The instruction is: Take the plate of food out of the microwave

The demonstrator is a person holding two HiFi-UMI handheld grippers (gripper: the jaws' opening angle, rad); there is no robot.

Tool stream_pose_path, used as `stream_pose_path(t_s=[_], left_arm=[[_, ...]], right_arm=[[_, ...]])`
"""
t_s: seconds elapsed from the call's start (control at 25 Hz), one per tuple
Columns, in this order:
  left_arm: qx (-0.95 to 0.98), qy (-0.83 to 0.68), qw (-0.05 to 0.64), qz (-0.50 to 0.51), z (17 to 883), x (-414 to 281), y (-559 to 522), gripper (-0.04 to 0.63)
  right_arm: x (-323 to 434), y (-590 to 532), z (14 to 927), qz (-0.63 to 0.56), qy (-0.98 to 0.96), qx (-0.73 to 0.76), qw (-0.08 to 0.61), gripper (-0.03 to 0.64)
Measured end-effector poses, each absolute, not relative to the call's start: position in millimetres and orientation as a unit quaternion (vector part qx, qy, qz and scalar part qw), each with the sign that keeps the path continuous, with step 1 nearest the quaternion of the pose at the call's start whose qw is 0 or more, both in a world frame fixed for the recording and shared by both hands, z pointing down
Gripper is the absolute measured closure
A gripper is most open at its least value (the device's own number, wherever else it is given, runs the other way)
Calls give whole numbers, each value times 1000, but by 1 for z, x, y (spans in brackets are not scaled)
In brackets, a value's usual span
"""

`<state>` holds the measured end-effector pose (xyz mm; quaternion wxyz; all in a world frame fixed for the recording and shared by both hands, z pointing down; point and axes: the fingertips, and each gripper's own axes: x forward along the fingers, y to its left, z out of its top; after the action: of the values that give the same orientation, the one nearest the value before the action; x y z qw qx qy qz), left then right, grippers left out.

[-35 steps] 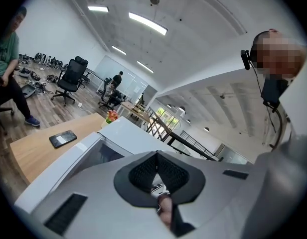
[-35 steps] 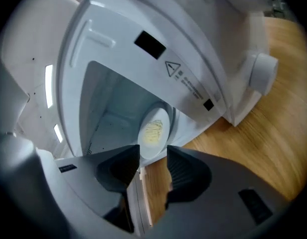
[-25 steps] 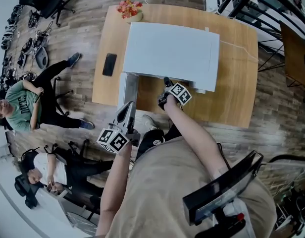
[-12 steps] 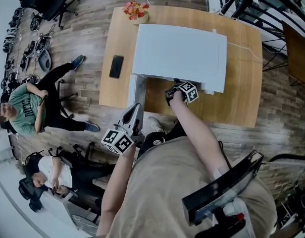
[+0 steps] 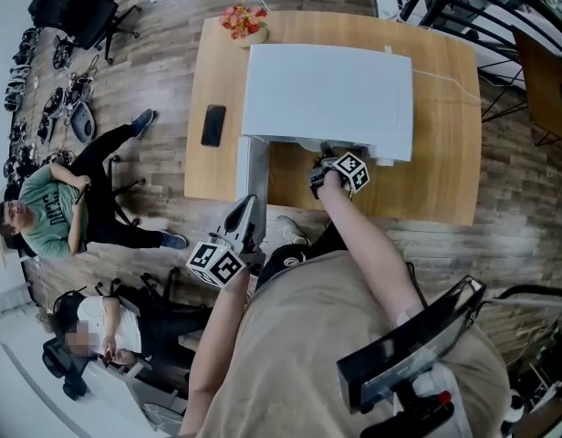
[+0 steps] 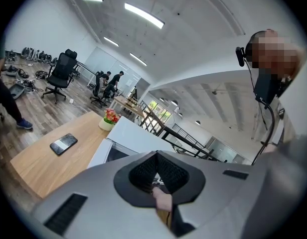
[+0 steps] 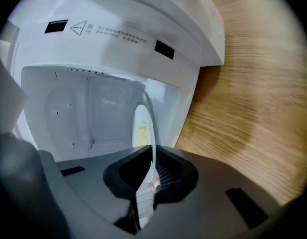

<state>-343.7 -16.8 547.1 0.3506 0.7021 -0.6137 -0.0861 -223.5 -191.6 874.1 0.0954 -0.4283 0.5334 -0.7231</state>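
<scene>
The plate (image 7: pixel 142 126) sat inside the microwave (image 5: pixel 327 99), just within the open mouth of the cavity (image 7: pixel 69 108). It showed edge-on in the right gripper view, with a smear of yellowish food (image 7: pixel 141 129) on its face. The right gripper (image 7: pixel 152 159) was pinching its near rim, one dark pad against each face of the plate.

That grip was the change. A second earlier this gripper hung in front of the oven with its jaws well apart. It then travelled in under the front edge of the microwave, and the jaws were closing tight on the rim. The plate itself looked as if it had not yet been lifted or drawn out. The reach and grasp seemed done, and the withdrawal was what remained.

With only a narrow bite on one edge, the far side of the plate would probably sag, so a level, slow pull looked wise.

The microwave door (image 5: pixel 254 167) stood swung out to the left, leaving the opening free. The left gripper (image 6: pixel 156 158) hung low beside the person's body, well apart from the oven, with its jaws pressed together on nothing.

On the wooden table (image 5: pixel 445 181), a phone (image 5: pixel 213 124) lay to the left of the microwave. A small pot of flowers (image 5: pixel 242 21) stood at the far corner. The bare wood in front of the oven looked the likely landing place.
</scene>
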Motion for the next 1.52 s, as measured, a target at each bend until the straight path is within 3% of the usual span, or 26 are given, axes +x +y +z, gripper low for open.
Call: stream_pose_path(t_s=[0.2, 1.16, 1.52], left_arm=[[701, -613, 353, -94, 548, -337, -14, 591], [669, -640, 348, -150, 542, -304, -6, 592], [657, -655, 314, -202, 512, -303, -24, 591]], right_arm=[[-220, -182, 856, -734, 554, -381, 96, 600], [-159, -55, 672, -696, 709, -85, -83, 600], [-122, -90, 566, -649, 757, -43, -57, 600]])
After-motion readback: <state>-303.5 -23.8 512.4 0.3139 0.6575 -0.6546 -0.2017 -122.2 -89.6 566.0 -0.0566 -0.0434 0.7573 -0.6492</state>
